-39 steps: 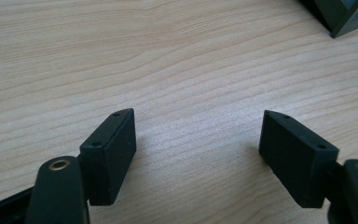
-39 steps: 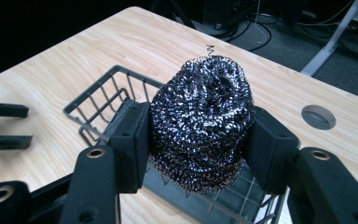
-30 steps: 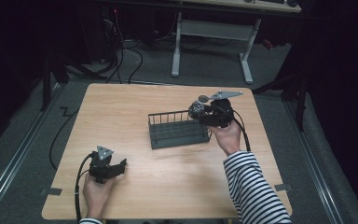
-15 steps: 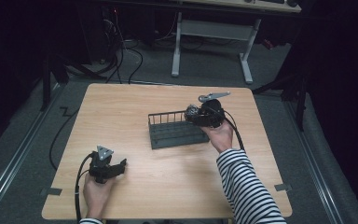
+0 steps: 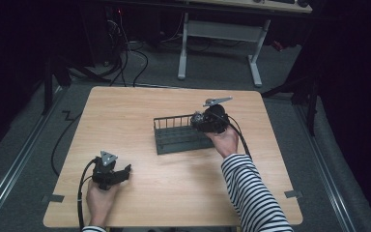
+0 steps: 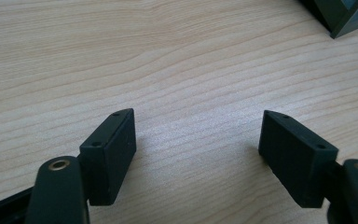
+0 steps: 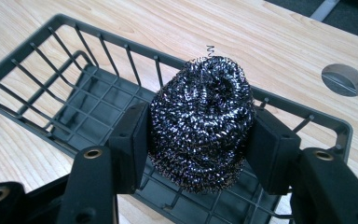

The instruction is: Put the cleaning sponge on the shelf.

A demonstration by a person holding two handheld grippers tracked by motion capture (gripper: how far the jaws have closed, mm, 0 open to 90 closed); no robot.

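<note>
1. Gripping a steel wool scourer, the right gripper is hanging over the right end of a dark wire basket in the middle of a pale wooden table.
2. In the right gripper view, the scourer is sitting between the two black pads, which are touching its sides, and it is hovering above the basket's grid floor, just inside the near rim.
3. The right jaws have just been easing apart a little, though the pads are still resting against the scourer.
4. Compared with a second ago, the right hand is sitting lower and further left, nearer the basket; earlier the gripper was hanging by the basket's right end, and now it is overlapping that end.
5. The right forearm, in a black-and-white striped sleeve, is reaching in from the bottom right of the high view.
6. The left gripper is resting near the table's front left corner, well apart from the basket, in the same spot as before.
7. In the left gripper view its jaws are standing wide apart over bare wood, with nothing between them and a corner of the basket showing at the top right.
</note>
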